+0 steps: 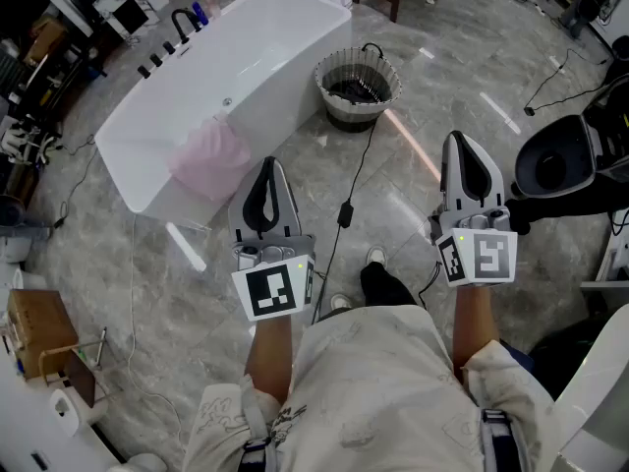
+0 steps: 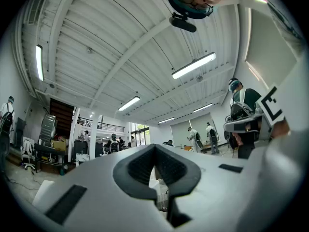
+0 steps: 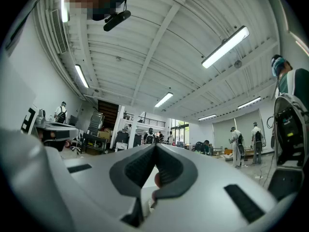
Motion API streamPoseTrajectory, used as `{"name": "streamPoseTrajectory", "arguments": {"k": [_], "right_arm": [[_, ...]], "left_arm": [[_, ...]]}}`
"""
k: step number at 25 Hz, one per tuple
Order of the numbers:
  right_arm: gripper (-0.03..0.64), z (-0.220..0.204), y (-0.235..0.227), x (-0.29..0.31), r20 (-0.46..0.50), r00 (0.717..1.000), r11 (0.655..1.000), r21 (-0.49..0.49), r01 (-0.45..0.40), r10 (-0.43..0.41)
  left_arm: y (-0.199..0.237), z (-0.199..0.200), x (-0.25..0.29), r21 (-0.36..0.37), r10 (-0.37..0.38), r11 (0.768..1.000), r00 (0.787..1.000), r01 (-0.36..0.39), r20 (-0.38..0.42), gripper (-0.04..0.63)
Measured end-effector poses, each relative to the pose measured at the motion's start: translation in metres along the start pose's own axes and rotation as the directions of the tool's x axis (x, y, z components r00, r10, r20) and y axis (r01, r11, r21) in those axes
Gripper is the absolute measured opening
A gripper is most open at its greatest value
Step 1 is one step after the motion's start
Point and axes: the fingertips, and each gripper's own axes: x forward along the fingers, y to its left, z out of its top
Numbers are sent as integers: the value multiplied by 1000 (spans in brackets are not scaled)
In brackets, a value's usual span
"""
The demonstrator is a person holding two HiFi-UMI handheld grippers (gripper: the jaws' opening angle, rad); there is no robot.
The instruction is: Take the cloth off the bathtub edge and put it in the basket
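Observation:
A pink cloth (image 1: 209, 157) hangs over the near edge of the white bathtub (image 1: 197, 85), at its left end. The round basket (image 1: 392, 74) stands on the floor just right of the tub. My left gripper (image 1: 268, 162) is upright in front of the cloth, short of it, its jaws shut and holding nothing. My right gripper (image 1: 460, 137) stands farther right, below the basket, also shut and empty. Both gripper views tilt up at the ceiling: the left gripper (image 2: 154, 146) and right gripper (image 3: 155, 145) show tips pressed together, with no cloth or basket in sight.
A black cable (image 1: 346, 212) runs from the basket across the marble floor toward the person's feet (image 1: 378, 275). A dark round fixture (image 1: 555, 161) sits at the right, a cardboard box (image 1: 39, 328) at lower left. Black taps (image 1: 181, 20) stand at the tub's far side.

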Motion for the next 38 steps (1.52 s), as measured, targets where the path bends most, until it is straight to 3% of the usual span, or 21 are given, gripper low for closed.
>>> {"name": "streamPoseTrajectory", "arguments": {"k": [12, 19, 29, 38], "right_arm": [[-12, 17, 18, -16, 11, 1000, 1000, 4, -15, 15], [-12, 17, 38, -24, -1, 999, 999, -9, -52, 52], [-12, 23, 118, -31, 36, 984, 985, 12, -173, 172], [-12, 26, 185, -16, 52, 944, 945, 30, -326, 325]], "left_arm": [[14, 14, -29, 15, 21, 1000, 1000, -21, -3, 0], [33, 21, -57, 22, 75, 997, 997, -75, 8, 0], [86, 13, -126, 36, 194, 980, 981, -193, -19, 0], [134, 10, -169, 50, 328, 944, 944, -326, -46, 0]]}}
